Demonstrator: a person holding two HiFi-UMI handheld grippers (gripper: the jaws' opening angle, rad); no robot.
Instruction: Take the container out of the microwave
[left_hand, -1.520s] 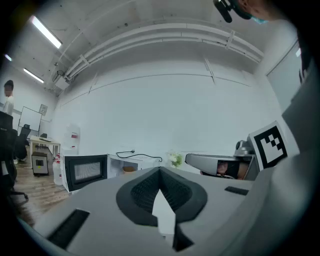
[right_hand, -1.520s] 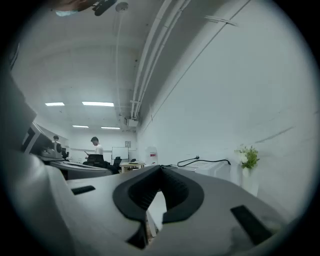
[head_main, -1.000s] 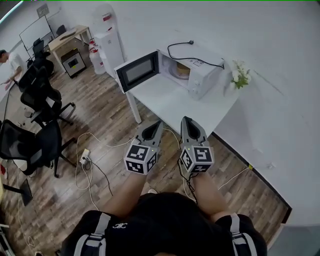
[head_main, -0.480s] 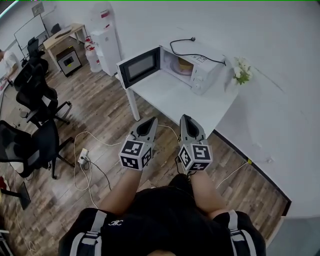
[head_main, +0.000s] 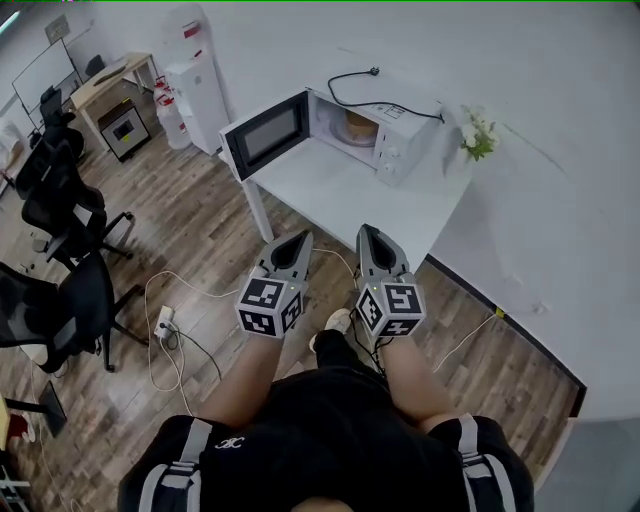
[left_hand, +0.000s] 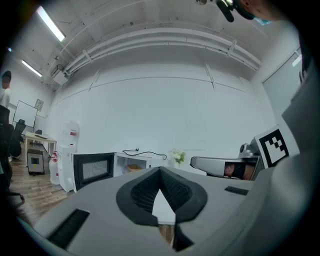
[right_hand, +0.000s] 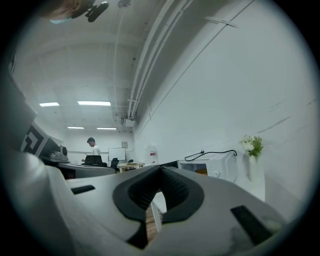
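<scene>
The white microwave (head_main: 385, 135) stands at the back of a white table (head_main: 350, 195) with its dark door (head_main: 262, 136) swung open to the left. Inside it sits a tan container (head_main: 355, 126), also seen as the container (left_hand: 134, 168) and the container (right_hand: 202, 171). My left gripper (head_main: 299, 240) and right gripper (head_main: 367, 234) hover side by side short of the table's near edge, pointing level at it. Both are shut with nothing between the jaws. Left gripper (left_hand: 160, 171) and right gripper (right_hand: 161, 170) show pads meeting at the tip.
A vase of white flowers (head_main: 476, 137) stands right of the microwave, against the wall. A black cord (head_main: 375, 98) lies on the microwave top. Cables and a power strip (head_main: 163, 322) lie on the wood floor. Office chairs (head_main: 70, 290) stand left; a water dispenser (head_main: 193, 75) stands behind.
The view has shifted a little, with microwave and table sliding up and left in the picture. A shoe now shows between the grippers. Both grippers stay shut and empty.
</scene>
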